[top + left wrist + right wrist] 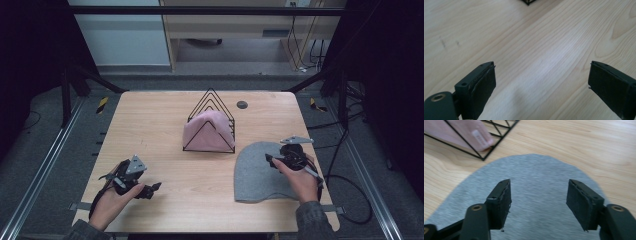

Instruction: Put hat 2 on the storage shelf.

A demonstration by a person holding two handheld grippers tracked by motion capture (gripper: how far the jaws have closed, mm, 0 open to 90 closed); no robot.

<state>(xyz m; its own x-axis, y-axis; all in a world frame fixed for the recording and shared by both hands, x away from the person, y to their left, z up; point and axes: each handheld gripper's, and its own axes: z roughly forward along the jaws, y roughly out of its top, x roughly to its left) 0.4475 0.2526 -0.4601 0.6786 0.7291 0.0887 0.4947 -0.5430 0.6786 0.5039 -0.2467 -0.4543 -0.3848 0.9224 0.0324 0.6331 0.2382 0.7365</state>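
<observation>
A grey knit hat (260, 172) lies flat on the wooden table (160, 125) at the front right. Above it my right gripper (272, 161) is held open, its jaws spread over the grey hat (536, 185) with nothing between them. A pink hat (207, 131) sits inside a black wire rack (210, 102) at the table's middle; the pink hat (461, 132) with a white label and the rack (496, 131) also appear in the right gripper view. At the front left my left gripper (152, 190) hovers open over bare wood (541, 65).
A small dark round disc (242, 104) is set in the tabletop behind the rack. A corner of the rack (529, 2) reaches the top of the left gripper view. Cables trail off the table's right side.
</observation>
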